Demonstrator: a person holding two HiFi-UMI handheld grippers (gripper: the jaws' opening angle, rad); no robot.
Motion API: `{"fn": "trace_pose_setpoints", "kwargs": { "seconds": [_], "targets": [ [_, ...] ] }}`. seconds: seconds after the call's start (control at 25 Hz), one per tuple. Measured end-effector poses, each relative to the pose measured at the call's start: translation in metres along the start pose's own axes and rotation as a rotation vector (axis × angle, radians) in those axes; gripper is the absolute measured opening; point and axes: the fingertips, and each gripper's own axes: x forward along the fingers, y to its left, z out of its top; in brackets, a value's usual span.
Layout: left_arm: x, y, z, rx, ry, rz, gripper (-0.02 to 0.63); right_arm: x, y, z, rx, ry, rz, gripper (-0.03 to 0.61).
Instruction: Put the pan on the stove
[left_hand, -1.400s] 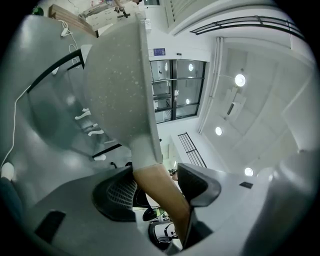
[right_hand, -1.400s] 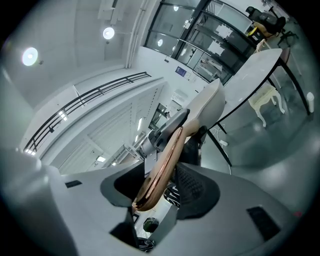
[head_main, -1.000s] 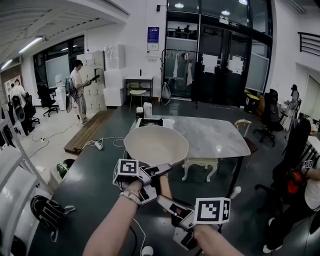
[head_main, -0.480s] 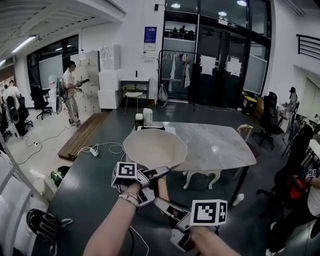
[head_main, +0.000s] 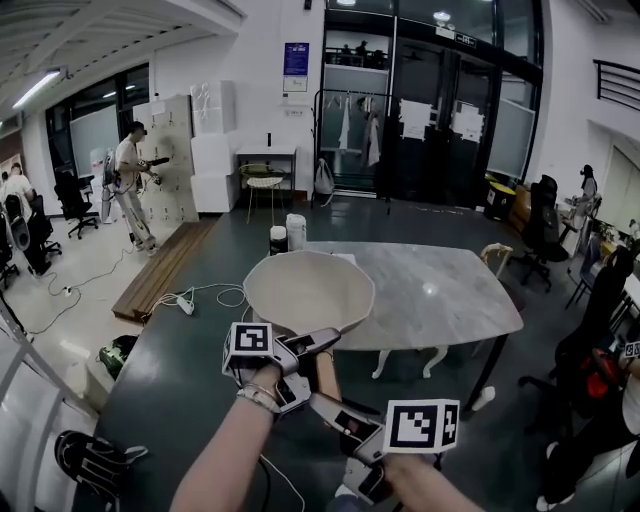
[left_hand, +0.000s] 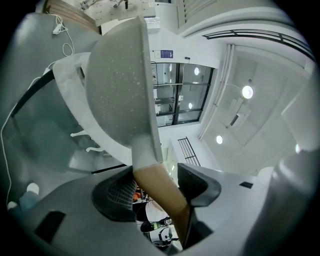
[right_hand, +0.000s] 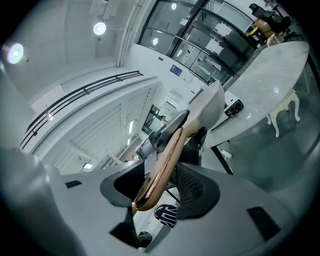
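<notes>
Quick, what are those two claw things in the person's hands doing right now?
Left gripper: closed on the handle of the pan, holding it in the air.
Right gripper: closed on the end of the same handle.

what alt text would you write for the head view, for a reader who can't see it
Seen from above, a person holds a pale pan out in front by its wooden handle, with the left tongs and right tongs both clamped on it. Just ahead stands a marble table on a dark floor in a large hall.
</notes>
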Motion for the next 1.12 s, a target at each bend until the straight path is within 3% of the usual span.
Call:
{"fn": "trace_pose_setpoints", "kwargs": {
  "seconds": [1.12],
  "targets": [
    [0.104,0.044,0.18,-0.031,-0.113,0.064,0.258,0.099,-0.099,0.163,0.01,0.121,0.071,0.209]
  ]
}}
